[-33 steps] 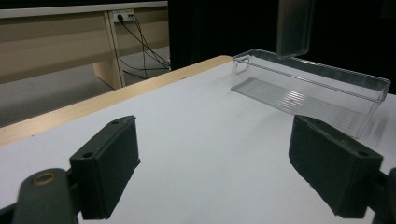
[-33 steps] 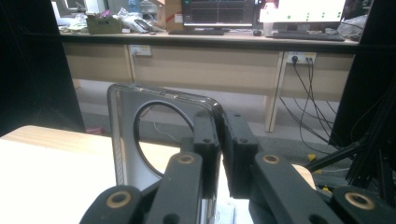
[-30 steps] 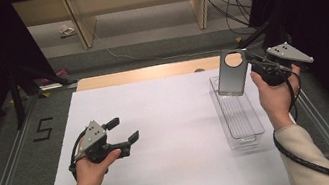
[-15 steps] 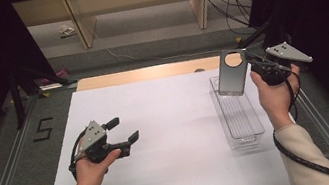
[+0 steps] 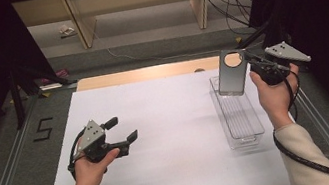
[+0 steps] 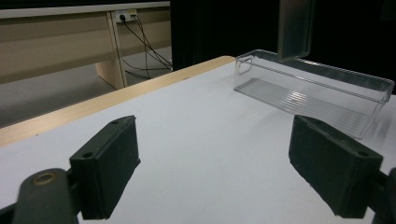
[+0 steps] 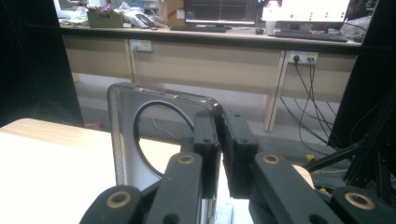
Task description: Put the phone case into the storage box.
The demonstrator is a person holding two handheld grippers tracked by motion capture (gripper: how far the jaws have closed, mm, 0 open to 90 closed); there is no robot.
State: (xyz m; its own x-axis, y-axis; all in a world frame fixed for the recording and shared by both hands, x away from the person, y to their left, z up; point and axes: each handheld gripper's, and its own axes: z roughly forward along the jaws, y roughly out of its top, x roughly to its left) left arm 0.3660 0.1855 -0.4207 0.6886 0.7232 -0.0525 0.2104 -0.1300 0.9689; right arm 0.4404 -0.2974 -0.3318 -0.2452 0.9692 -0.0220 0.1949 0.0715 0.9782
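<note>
On the left side, the left gripper (image 5: 119,132) is held just above the white worktop (image 5: 175,136), and its two black fingers (image 6: 106,170) are spread wide with nothing between them. In the left gripper view, the long clear plastic tray (image 6: 322,95) lies well ahead of these fingers and toward their right side, apart from them.

On the right side, the right gripper (image 5: 247,58) has its fingers (image 7: 206,140) pressed on the edge of a flat grey rectangular plastic lid with a round hole near its top (image 5: 229,74). In the right gripper view, the lid (image 7: 128,149) stands upright to the left of the fingers, and they pinch its upper right corner beside the hole. The lower edge of the lid hangs over the far end of the clear tray (image 5: 240,120), below and to the left of the fingers; I cannot tell if it touches the tray.

Compared with the earlier pictures, nothing has changed: both hands, the lid and the tray are at the same places.
</note>
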